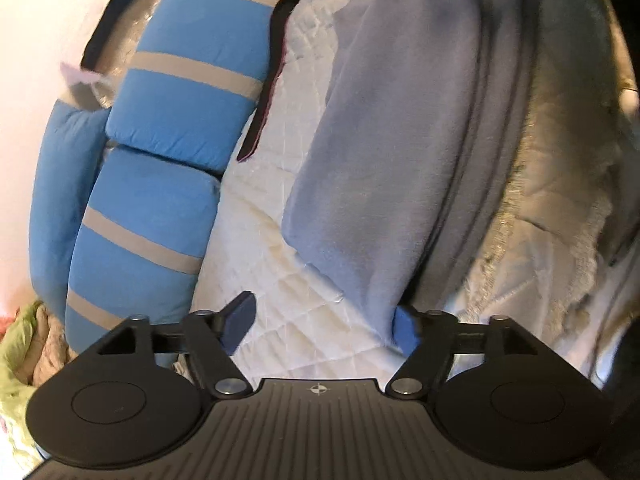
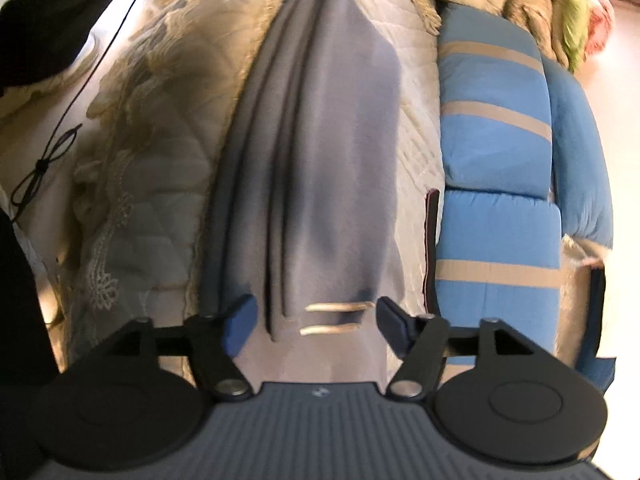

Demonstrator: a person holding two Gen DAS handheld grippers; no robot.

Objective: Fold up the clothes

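Observation:
A grey garment [image 1: 404,128] lies folded lengthwise on a white quilted bedspread [image 1: 288,280]. In the right wrist view the grey garment [image 2: 320,168] runs away from me in long folds, with two pale stripes [image 2: 332,318] near its close end. My left gripper [image 1: 324,326] is open at the garment's near corner; its right fingertip [image 1: 406,328] touches the cloth edge. My right gripper [image 2: 316,326] is open, its jaws on either side of the garment's near end, holding nothing.
A folded blue quilt with tan stripes [image 1: 160,140] lies left of the garment, and right of it in the right wrist view [image 2: 496,184]. Crumpled green and beige clothes [image 2: 532,4] are piled beyond it. Black cords [image 2: 60,140] hang at the left. Lace trim [image 2: 104,276] edges the bedspread.

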